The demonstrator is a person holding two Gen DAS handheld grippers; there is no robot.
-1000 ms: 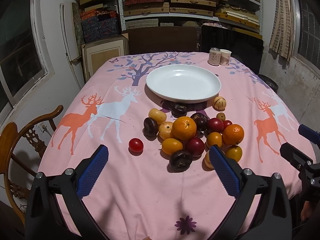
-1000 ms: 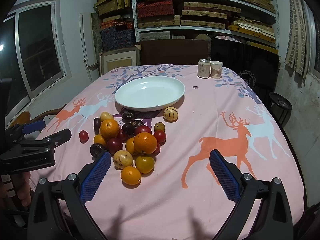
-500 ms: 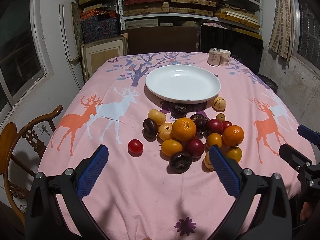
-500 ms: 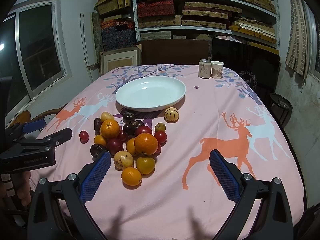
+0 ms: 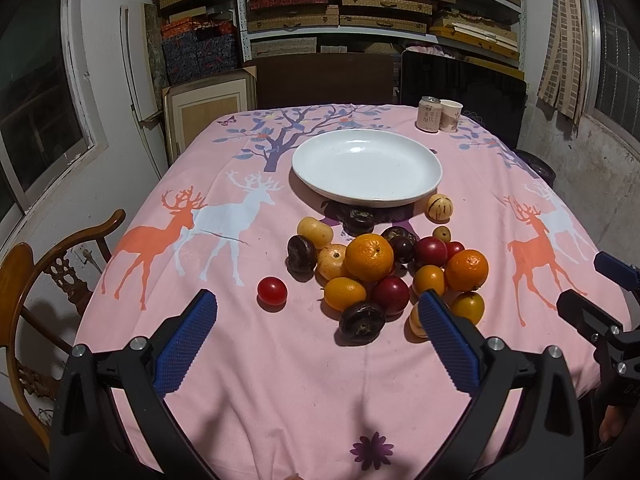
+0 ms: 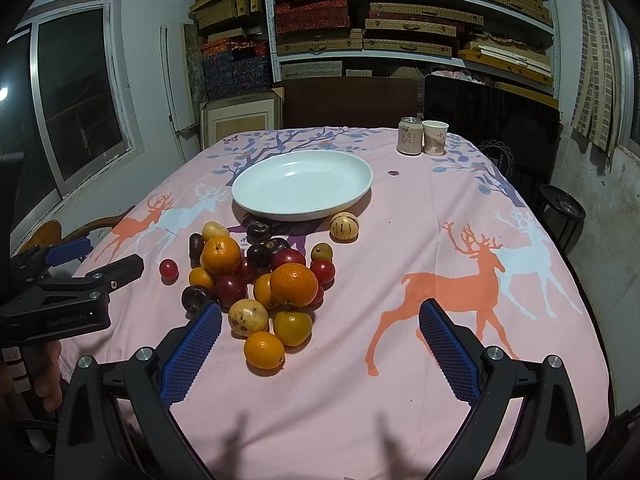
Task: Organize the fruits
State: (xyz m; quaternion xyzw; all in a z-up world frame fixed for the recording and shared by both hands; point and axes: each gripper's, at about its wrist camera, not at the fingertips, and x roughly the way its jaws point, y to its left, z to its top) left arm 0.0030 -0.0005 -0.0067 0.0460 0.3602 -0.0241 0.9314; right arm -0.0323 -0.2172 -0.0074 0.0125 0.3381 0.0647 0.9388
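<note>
A pile of fruit [image 5: 370, 258] lies on the pink deer tablecloth: oranges, red and dark plums, yellow fruits; the pile also shows in the right wrist view [image 6: 256, 280]. A red tomato [image 5: 272, 290] lies apart to its left. A striped melon [image 5: 439, 207] sits by the empty white plate [image 5: 312, 168], which also shows in the right wrist view [image 6: 248, 196]. My left gripper [image 5: 316, 320] is open and empty, above the table just short of the pile. My right gripper [image 6: 318, 330] is open and empty, right of the pile.
A can [image 5: 429, 115] and a paper cup [image 5: 450, 116] stand at the far right of the table. A wooden chair [image 5: 36, 280] stands at the left edge. Shelves of boxes [image 5: 360, 4] fill the back wall.
Both grippers have crept slightly forward toward the fruit. The fruit and plate have not moved.
</note>
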